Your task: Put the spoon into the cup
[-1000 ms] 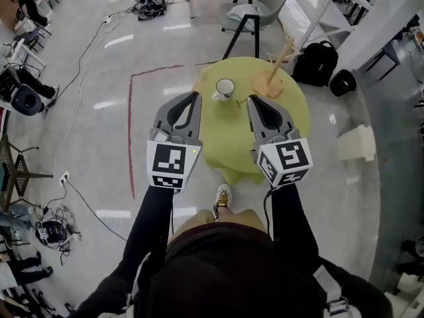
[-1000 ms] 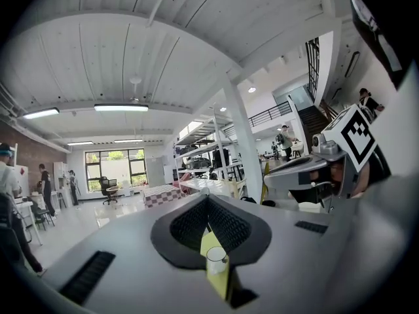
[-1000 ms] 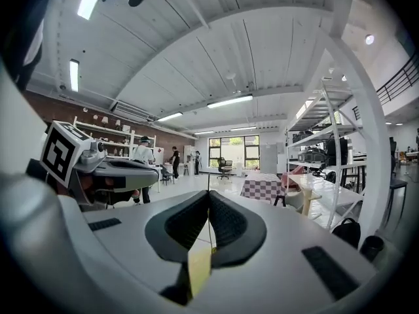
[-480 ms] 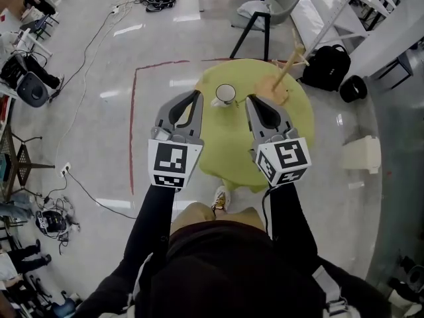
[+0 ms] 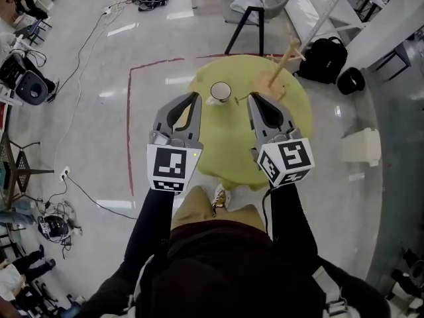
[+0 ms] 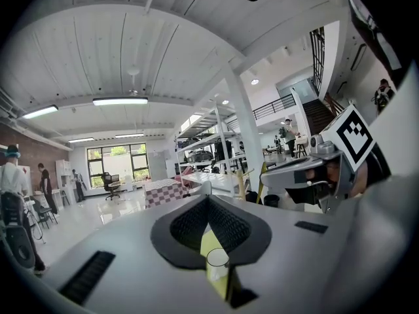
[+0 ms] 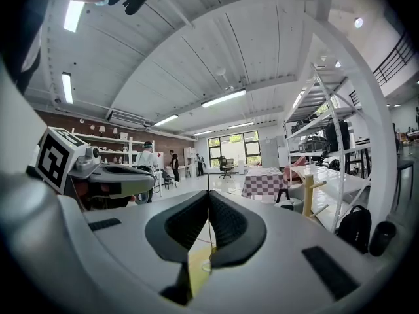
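A white cup (image 5: pixel 220 92) stands on the round table's yellow-green cloth (image 5: pixel 232 144), towards the far side. Just right of it lies a thin small spoon (image 5: pixel 241 99), hard to make out. My left gripper (image 5: pixel 196 98) hangs over the table's left edge, shut and empty, with its tips near the cup's left. My right gripper (image 5: pixel 252 97) is shut and empty too, its tips close to the spoon. In the left gripper view the cup (image 6: pixel 217 259) shows below the closed left gripper (image 6: pixel 208 198). In the right gripper view the cup (image 7: pixel 205 265) appears small below the closed right gripper (image 7: pixel 209 193).
A wooden mug tree (image 5: pixel 268 79) stands on the table's far right. Behind the table is a grey chair (image 5: pixel 258 2). A black bag (image 5: pixel 324 58) and a white bin (image 5: pixel 360 144) sit on the floor to the right. Red tape (image 5: pixel 130 111) marks the floor at left.
Both grippers moved a little forward and down towards the table early in the second, then held. Both stayed shut. The cup and spoon did not move.
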